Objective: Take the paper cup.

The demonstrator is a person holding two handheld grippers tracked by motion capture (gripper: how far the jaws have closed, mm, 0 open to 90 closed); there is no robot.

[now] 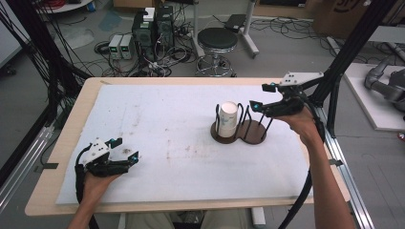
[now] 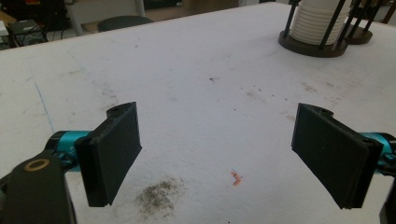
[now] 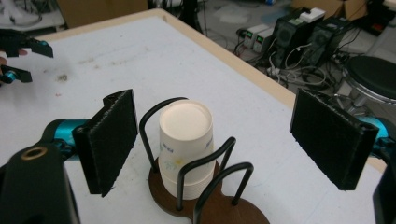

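Note:
A stack of white paper cups point(image 1: 228, 120) stands upside down in the left bay of a dark brown two-bay holder point(image 1: 255, 135) with black wire hoops, right of the table's middle. In the right gripper view the stack point(image 3: 186, 142) sits below and between the jaws, with nothing touching it. My right gripper point(image 1: 258, 97) hovers open above the holder's right bay, its jaws wide apart. My left gripper point(image 1: 125, 149) rests low over the white mat at the front left, open and empty point(image 2: 217, 156). The left gripper view has the cup stack point(image 2: 317, 21) at its top right.
A white mat point(image 1: 157, 129) covers the wooden table point(image 1: 62, 143). The mat has a dark smudge point(image 2: 156, 196) and a small red speck point(image 2: 236, 178) near my left gripper. A black stool point(image 1: 217, 40) and computer boxes point(image 1: 153, 28) stand beyond the far edge. A black frame post point(image 1: 348, 47) rises at the right.

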